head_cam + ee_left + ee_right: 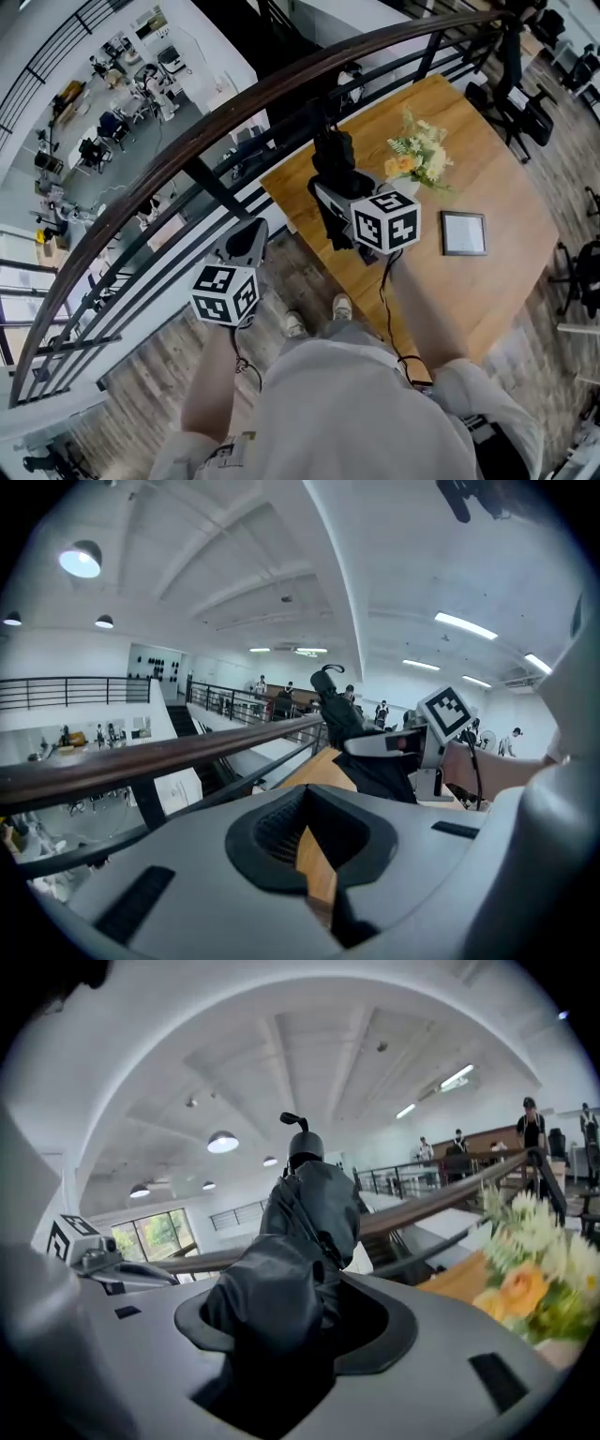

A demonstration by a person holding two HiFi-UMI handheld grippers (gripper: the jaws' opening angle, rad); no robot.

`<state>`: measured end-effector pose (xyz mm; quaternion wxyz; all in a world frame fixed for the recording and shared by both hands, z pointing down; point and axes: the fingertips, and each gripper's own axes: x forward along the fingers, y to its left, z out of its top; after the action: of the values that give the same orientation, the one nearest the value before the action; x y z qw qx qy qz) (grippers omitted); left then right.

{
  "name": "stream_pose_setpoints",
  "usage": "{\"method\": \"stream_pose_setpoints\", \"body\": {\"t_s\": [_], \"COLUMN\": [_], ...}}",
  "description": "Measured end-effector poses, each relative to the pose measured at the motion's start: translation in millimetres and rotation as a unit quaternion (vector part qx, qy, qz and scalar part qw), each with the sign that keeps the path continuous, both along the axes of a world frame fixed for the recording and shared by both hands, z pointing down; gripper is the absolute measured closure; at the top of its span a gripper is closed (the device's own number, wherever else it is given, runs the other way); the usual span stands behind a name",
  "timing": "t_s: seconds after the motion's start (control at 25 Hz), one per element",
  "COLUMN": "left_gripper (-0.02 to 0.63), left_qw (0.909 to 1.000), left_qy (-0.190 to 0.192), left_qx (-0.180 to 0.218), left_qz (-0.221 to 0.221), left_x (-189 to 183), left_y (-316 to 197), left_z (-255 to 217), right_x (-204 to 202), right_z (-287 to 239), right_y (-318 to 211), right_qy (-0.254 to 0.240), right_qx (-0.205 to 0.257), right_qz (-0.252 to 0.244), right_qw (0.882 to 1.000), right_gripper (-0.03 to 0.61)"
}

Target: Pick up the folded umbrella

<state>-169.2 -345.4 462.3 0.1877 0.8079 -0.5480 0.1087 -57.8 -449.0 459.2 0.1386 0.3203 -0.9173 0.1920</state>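
The folded umbrella (331,167) is black, with a knob and a small loop at its tip. My right gripper (330,199) is shut on its lower part and holds it tilted up above the near left corner of the wooden table (487,291). In the right gripper view the umbrella (305,1222) fills the gap between the jaws (281,1335) and rises toward the ceiling. My left gripper (247,240) hangs to the left by the railing, jaws together with nothing in them. The left gripper view shows the umbrella (337,722) off to the right, away from the left gripper (314,855).
A dark curved handrail (187,155) with black bars runs just beyond both grippers, with an open drop to a lower floor behind it. On the table stand a vase of flowers (417,155) and a flat grey frame (464,232). Chairs (525,112) stand at the far side.
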Motion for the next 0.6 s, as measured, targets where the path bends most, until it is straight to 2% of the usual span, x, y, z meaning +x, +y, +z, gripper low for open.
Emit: {"method": "stream_pose_setpoints", "body": {"t_s": [0.12, 0.32, 0.48, 0.6], "left_gripper": [0.597, 0.597, 0.597, 0.597], "left_qw": [0.9989, 0.9909, 0.9807, 0.976], "left_qy": [-0.003, -0.028, -0.057, -0.034], "left_qx": [0.047, 0.132, 0.187, 0.215], "left_qz": [-0.002, -0.01, -0.015, -0.013], "left_x": [-12.0, -26.9, -27.1, -33.6], "left_y": [7.6, 17.6, 25.6, 45.1], "left_z": [-47.5, -125.6, -177.4, -207.4], "right_x": [-0.3, 9.4, 24.7, 28.9], "right_z": [-78.3, -178.3, -228.2, -250.7], "right_y": [14.4, 51.6, 74.6, 97.2], "right_qy": [-0.034, -0.07, -0.1, -0.127], "right_qx": [0.076, 0.177, 0.226, 0.255], "right_qz": [0.006, -0.005, -0.004, 0.011], "right_qw": [0.997, 0.982, 0.969, 0.958], "right_gripper": [0.295, 0.288, 0.287, 0.287]}}
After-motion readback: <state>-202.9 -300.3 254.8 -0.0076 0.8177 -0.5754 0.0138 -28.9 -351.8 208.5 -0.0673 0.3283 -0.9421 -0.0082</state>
